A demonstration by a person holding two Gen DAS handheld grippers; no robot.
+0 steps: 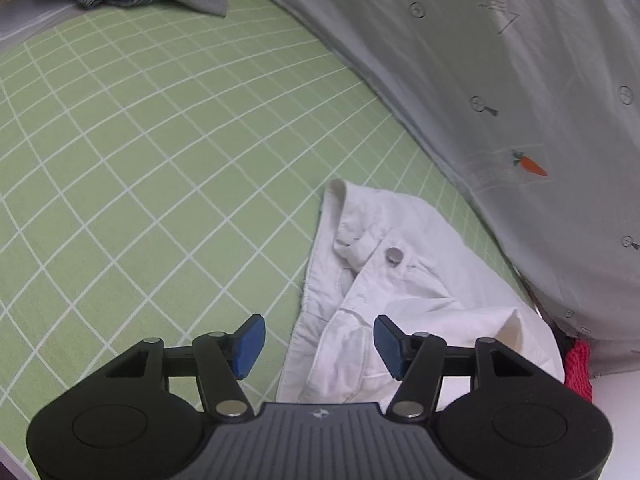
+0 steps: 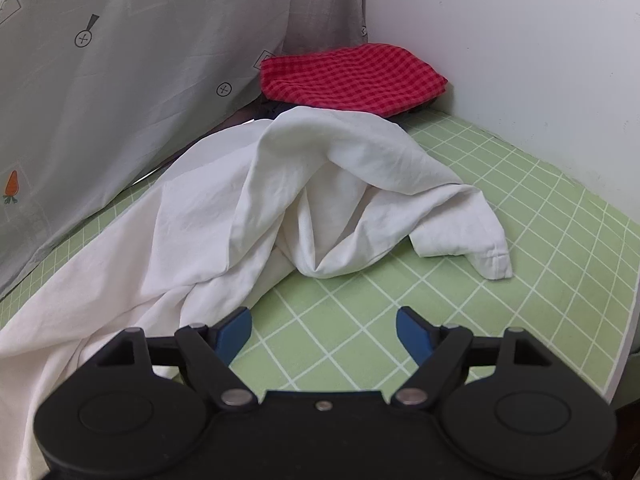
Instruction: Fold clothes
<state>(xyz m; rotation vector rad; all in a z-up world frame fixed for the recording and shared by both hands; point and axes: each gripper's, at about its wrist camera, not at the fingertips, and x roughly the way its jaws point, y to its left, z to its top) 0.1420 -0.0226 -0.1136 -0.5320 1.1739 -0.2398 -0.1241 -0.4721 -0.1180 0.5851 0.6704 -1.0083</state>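
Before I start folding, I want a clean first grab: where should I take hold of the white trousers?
Grip the white trousers at the waistband beside the metal button: a firm flat edge under the open left gripper, approached from above. The right gripper, also open, could pinch the hemmed leg end from the open mat side.

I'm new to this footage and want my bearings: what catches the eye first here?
A crumpled white garment sprawls across the green checked sheet, its metal button facing the open left gripper. Behind it, a red gingham cloth sits in the corner beside a grey carrot-print curtain.
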